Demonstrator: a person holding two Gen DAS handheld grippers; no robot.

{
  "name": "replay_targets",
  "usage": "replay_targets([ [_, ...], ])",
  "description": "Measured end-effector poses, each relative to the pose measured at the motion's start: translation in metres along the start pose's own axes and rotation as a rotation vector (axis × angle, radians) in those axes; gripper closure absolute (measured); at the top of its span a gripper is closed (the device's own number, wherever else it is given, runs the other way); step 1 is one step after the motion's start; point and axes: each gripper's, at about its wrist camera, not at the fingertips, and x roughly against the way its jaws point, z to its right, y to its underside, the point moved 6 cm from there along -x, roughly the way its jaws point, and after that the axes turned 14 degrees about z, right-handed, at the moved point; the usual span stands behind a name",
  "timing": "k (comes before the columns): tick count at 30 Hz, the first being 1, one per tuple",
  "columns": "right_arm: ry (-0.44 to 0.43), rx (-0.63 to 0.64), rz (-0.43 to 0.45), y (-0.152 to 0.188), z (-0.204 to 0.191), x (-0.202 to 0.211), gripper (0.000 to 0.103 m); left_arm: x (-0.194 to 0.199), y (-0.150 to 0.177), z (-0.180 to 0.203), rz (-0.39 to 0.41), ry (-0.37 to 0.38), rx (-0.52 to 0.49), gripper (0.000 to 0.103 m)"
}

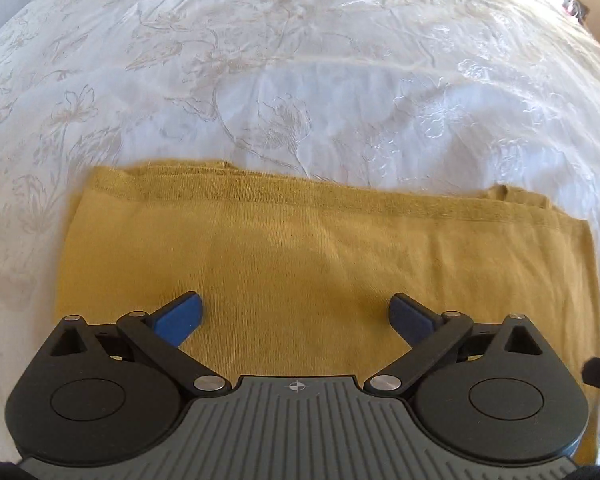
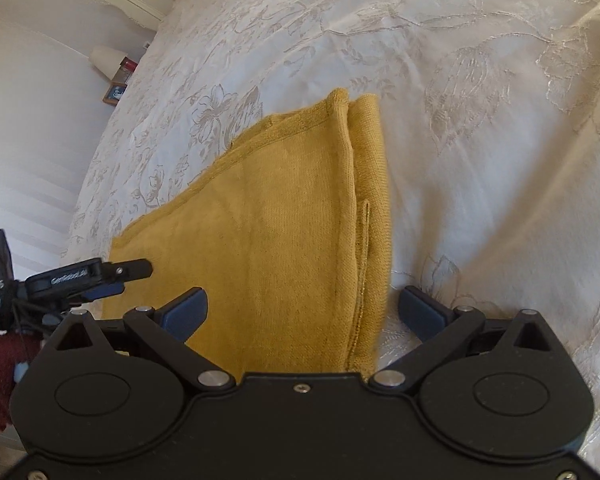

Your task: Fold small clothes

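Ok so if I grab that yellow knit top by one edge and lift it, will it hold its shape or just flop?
The top will probably flop: it is a thin knit lying limp in flat layers on the bedspread. The fold would likely fall open, since the layered edges at its right side look loose. It seems light, and its ribbed texture should grip rather than slip.

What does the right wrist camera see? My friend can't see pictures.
A folded mustard-yellow cloth lies on a white flowered bedspread. The right gripper is open over its near edge, and the left gripper shows at the left.
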Motion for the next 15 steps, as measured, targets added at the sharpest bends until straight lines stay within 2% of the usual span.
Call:
replay_targets([
  [4,-0.008,-0.016,-0.007,-0.001,0.003,0.002,0.000,-0.020,0.005,0.002,-0.055,-0.027,-0.029,0.000],
  [8,-0.009,-0.017,-0.014,-0.002,0.002,0.002,0.000,-0.018,0.005,0.001,-0.055,-0.017,-0.019,0.000],
  [11,-0.011,-0.017,-0.028,-0.004,0.000,0.001,0.000,-0.002,0.004,-0.005,-0.024,0.000,0.013,0.001],
  [13,-0.005,-0.021,-0.038,-0.004,-0.001,0.002,0.004,0.016,0.012,-0.014,-0.004,0.000,0.056,0.001],
  [15,0.007,-0.028,-0.044,-0.004,0.000,0.004,0.015,0.036,0.025,-0.024,0.012,-0.001,0.101,0.002],
])
